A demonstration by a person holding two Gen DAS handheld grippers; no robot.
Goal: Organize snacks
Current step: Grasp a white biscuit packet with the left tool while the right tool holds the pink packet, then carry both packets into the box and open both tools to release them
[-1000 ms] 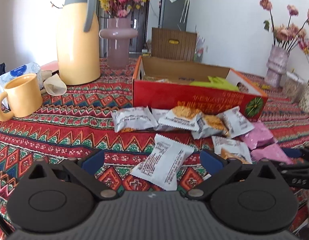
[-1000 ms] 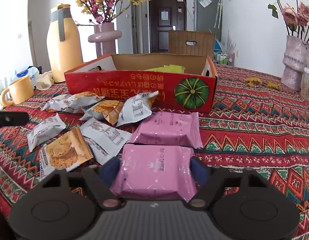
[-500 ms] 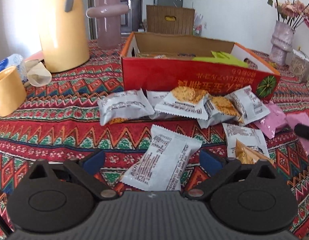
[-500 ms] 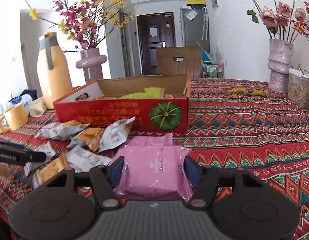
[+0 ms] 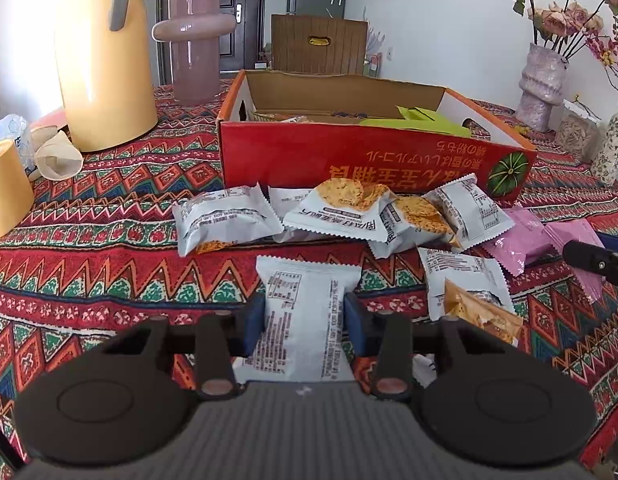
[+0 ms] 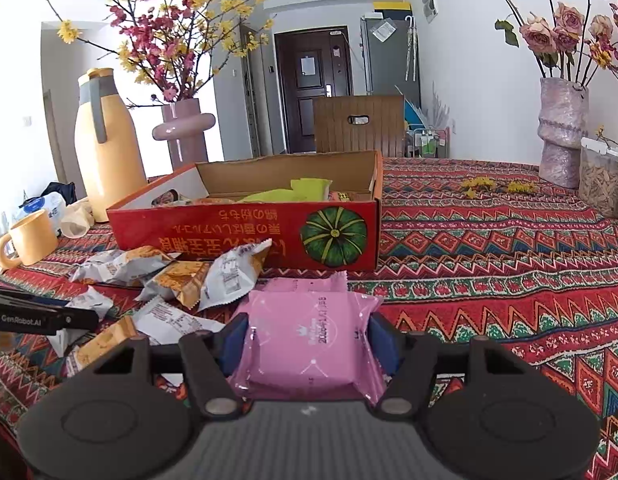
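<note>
A white snack packet (image 5: 301,344) lies on the patterned cloth, and my left gripper (image 5: 305,316) is shut on it, blue pads pressing both sides. In the right wrist view my right gripper (image 6: 309,340) is shut on a pink snack packet (image 6: 309,320), held a little above the cloth. Another pink packet (image 6: 305,284) lies just beyond it. A heap of white and orange packets (image 5: 341,212) sits in front of the open red box (image 5: 349,160), which has some snacks inside. A finger of the other gripper (image 5: 589,260) shows at the right edge.
A tall yellow jug (image 5: 105,60), a pink vase (image 5: 193,40) and a yellow mug (image 5: 5,188) stand to the left of the box. A mauve vase (image 6: 561,136) and a clear jar (image 6: 601,184) stand at the far right. Bare cloth (image 6: 489,264) lies right of the box.
My left gripper moved forward over the white packet and closed on it. My right gripper tightened on the pink packet and lifted it off the cloth.
</note>
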